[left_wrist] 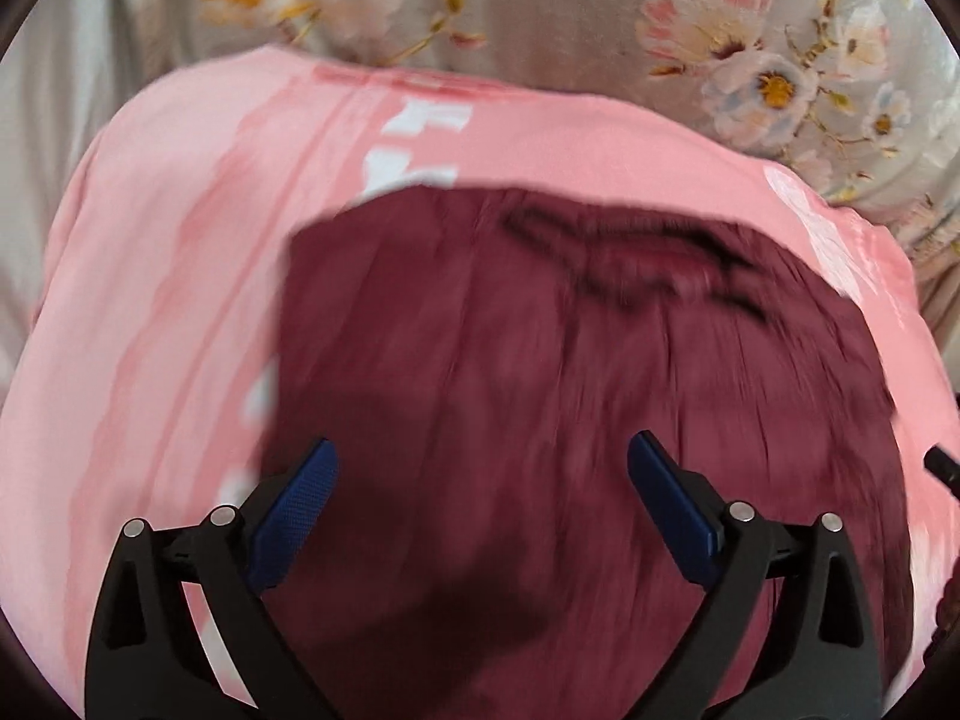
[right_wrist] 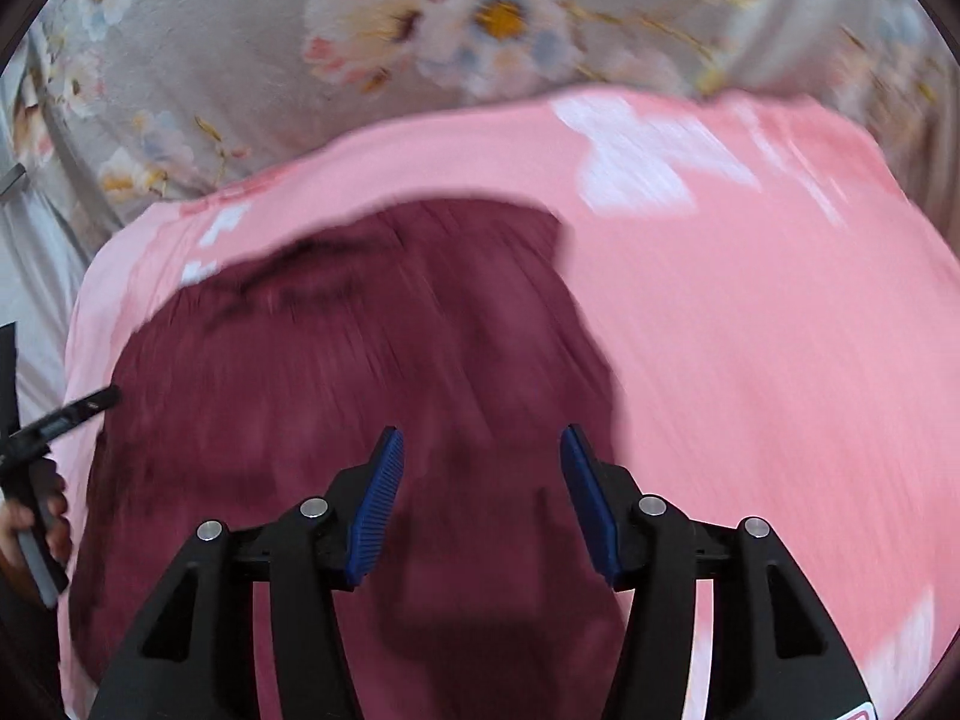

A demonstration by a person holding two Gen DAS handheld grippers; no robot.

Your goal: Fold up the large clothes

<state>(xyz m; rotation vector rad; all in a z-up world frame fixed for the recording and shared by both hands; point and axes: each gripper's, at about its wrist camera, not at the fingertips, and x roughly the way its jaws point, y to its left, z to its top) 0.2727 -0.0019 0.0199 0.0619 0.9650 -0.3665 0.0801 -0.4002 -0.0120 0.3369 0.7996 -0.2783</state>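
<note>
A dark maroon garment (left_wrist: pixel 510 390) lies folded on top of a larger pink cloth with white print (left_wrist: pixel 180 300). My left gripper (left_wrist: pixel 483 456) is open above the maroon garment, jaws wide apart and empty. In the right wrist view the same maroon garment (right_wrist: pixel 330 372) lies on the pink cloth (right_wrist: pixel 750 330). My right gripper (right_wrist: pixel 482 441) is open above it and holds nothing. Both views are motion-blurred.
A grey bedsheet with a flower print (left_wrist: pixel 750 60) lies under the clothes and also shows in the right wrist view (right_wrist: pixel 420 30). The other hand-held gripper and the person's hand (right_wrist: pixel 36 480) show at the left edge of the right wrist view.
</note>
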